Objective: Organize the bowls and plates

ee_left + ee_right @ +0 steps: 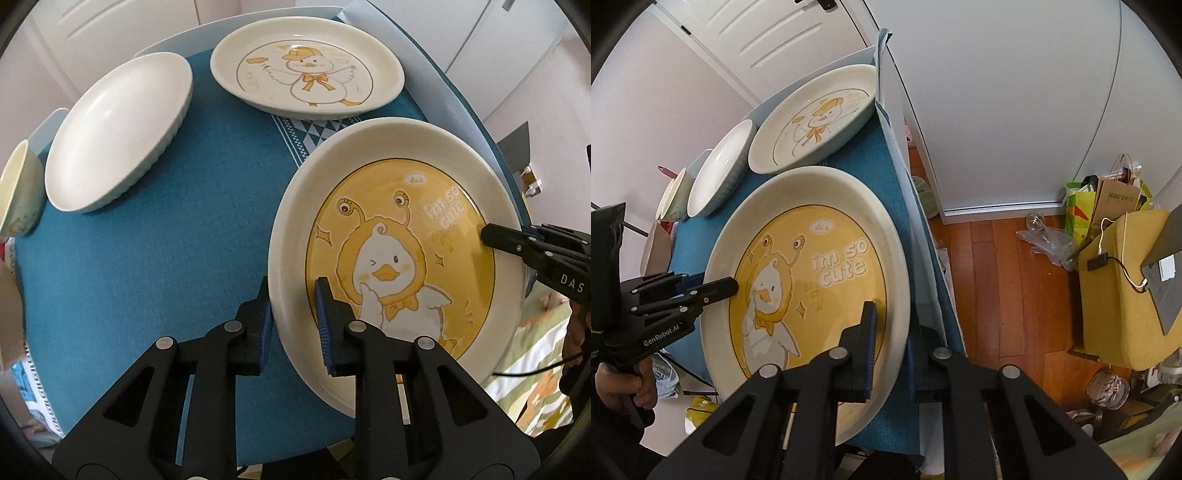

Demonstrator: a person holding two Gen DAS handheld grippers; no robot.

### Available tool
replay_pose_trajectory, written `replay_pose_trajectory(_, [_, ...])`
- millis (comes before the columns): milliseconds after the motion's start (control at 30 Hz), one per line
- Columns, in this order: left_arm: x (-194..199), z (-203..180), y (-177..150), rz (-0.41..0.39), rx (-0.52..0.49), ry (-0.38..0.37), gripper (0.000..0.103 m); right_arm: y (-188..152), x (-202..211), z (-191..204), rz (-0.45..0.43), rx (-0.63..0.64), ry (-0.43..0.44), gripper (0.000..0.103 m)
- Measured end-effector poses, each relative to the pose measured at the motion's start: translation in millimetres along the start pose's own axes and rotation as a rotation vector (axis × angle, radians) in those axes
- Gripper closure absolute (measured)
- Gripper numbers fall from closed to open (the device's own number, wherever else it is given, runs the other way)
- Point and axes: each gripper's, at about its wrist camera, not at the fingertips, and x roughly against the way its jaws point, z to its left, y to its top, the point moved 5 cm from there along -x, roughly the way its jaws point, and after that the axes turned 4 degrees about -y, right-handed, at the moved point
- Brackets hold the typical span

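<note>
A large yellow duck plate is gripped on two opposite rims and sits tilted over the blue tablecloth. My left gripper is shut on its near-left rim, one finger above and one below. My right gripper is shut on the plate's right rim; it also shows in the left wrist view. Farther back lie a white duck plate, a plain white ribbed dish and a pale green bowl at the far left.
The table's right edge drops to a wooden floor with bags, a yellow box and jars. White cupboard doors stand behind. A carton sits at the table's left side.
</note>
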Motion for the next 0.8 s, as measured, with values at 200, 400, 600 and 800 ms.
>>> replay_pose_trajectory(200, [4.1, 1.7, 6.5, -0.024, 0.011, 0.000, 0.084, -0.4, 0.5, 0.9, -0.002, -0.003, -0.007, 0.090])
replay_pose_trajectory(400, [16.4, 4.5, 2.2, -0.036, 0.011, -0.004, 0.084, 2.5, 7.3, 4.1, -0.019, 0.020, -0.018, 0.090])
replay_pose_trajectory(600, [42.8, 14.0, -4.7, -0.078, 0.049, 0.007, 0.084, 13.4, 21.6, 18.9, -0.031, 0.072, -0.025, 0.090])
replay_pose_trajectory(800, [84.0, 48.5, -22.7, -0.138, 0.125, 0.034, 0.084, 28.3, 32.0, 55.7, -0.034, 0.149, 0.001, 0.090])
